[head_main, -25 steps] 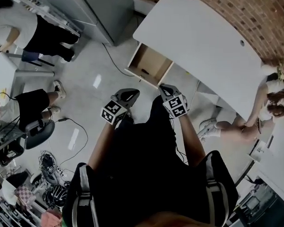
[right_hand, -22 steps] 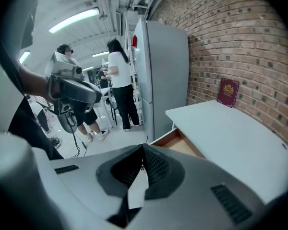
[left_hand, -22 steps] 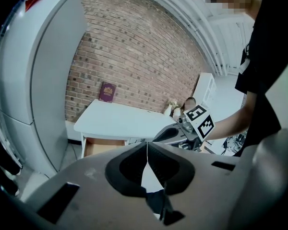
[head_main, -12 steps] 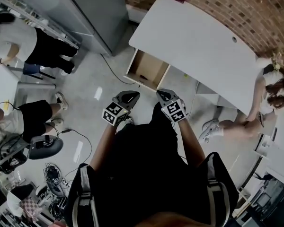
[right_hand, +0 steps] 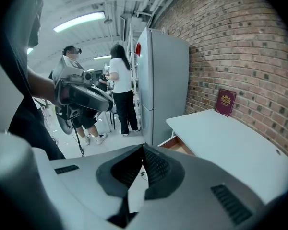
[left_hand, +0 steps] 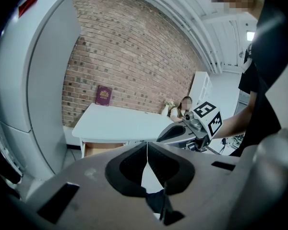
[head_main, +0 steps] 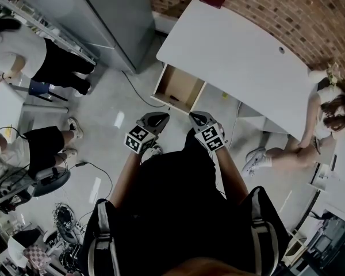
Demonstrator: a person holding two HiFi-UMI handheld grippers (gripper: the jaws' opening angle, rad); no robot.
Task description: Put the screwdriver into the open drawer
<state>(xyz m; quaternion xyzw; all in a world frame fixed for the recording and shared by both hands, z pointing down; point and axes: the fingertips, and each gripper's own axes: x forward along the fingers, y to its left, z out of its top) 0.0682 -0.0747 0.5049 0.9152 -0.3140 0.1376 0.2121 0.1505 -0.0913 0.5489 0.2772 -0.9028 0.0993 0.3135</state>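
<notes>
1. The left gripper (head_main: 156, 118) had its jaws closed on nothing
2. The right gripper (head_main: 196, 118) was closed and empty too, just beside it
3. Both pointed at the open drawer (head_main: 181, 80), which stuck out from under the left end of the white desk (head_main: 236, 45), with bare floor (head_main: 109, 105) between
4. A small dark thing (head_main: 173, 97) lay by the drawer's front edge; it was too small to tell if it was the screwdriver

Above and left of my right fingers (right_hand: 156, 169) a ceiling tube light (right_hand: 81, 19) glares white. The room is evenly bright, with soft shadows. My fingers sit close and blurred in both gripper views, where corners go black and straight lines bow. In the head view, everything behind my fingers is dim.
</notes>
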